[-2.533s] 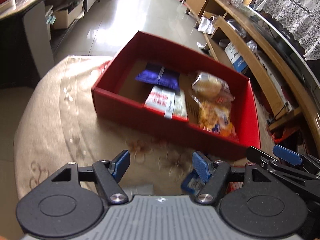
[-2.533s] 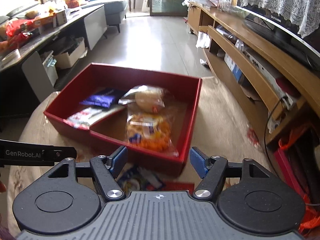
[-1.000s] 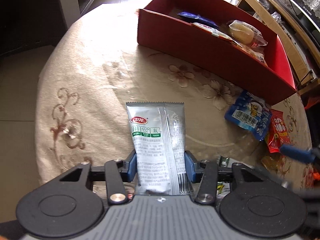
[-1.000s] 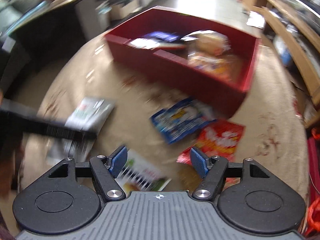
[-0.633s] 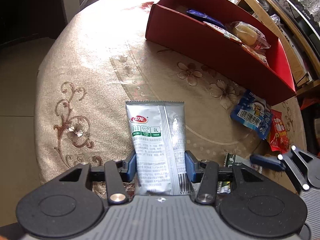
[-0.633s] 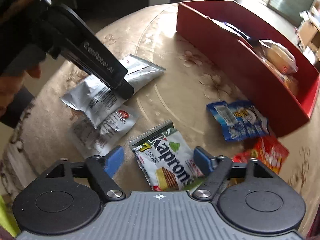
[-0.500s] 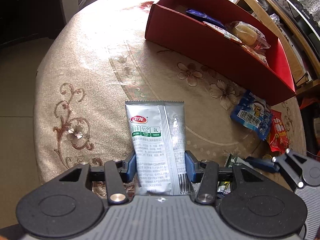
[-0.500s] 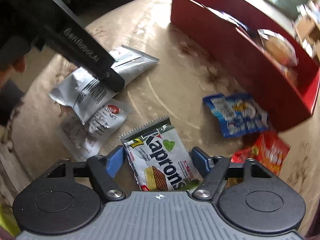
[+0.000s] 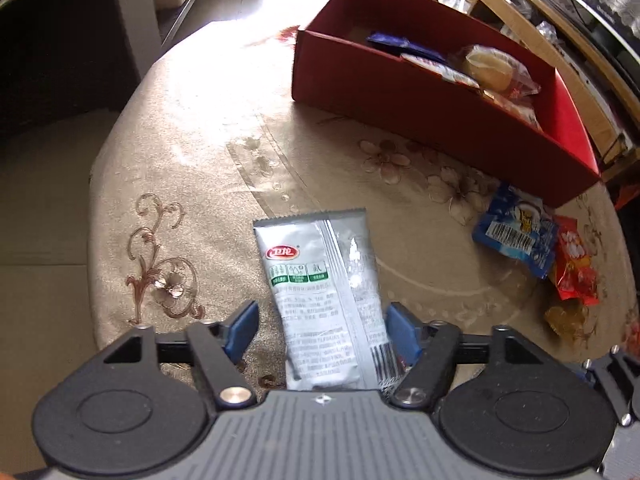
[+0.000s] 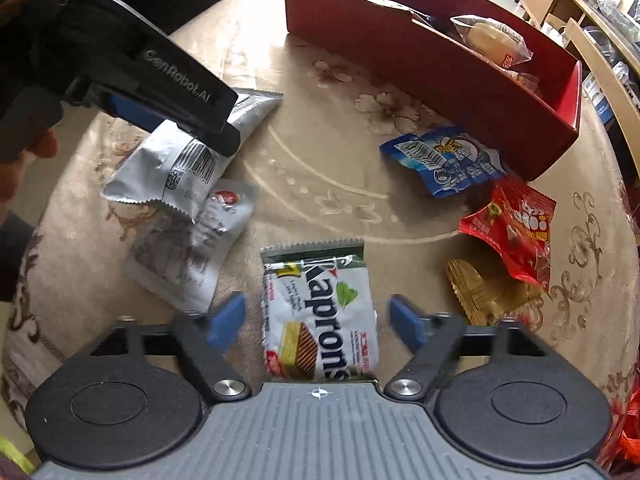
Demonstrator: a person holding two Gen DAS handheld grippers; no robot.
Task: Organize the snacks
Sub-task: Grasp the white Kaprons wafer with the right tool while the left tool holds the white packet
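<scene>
A: Straddling the silver snack pouch (image 9: 324,300), the left tool (image 9: 322,326) stands with its jaws apart; a gap shows at the left pad, while the right pad sits just beside the pouch edge.

B: And the right tool (image 10: 318,318)?

A: Spread wide around the Kaprons wafer packet (image 10: 320,312), touching neither side. Both packets lie on the table (image 9: 192,168) (cloth patterned with flowers). The red box (image 9: 420,96) holds a wrapped bun (image 9: 490,66); a blue packet (image 10: 444,160) and a red packet (image 10: 516,228) lie beside its front wall.

Silver packet (image 9: 324,300) – glossy foil; tablecloth (image 9: 192,168) – matt beige woven cloth; red box (image 9: 420,108) – matt cardboard.
</scene>
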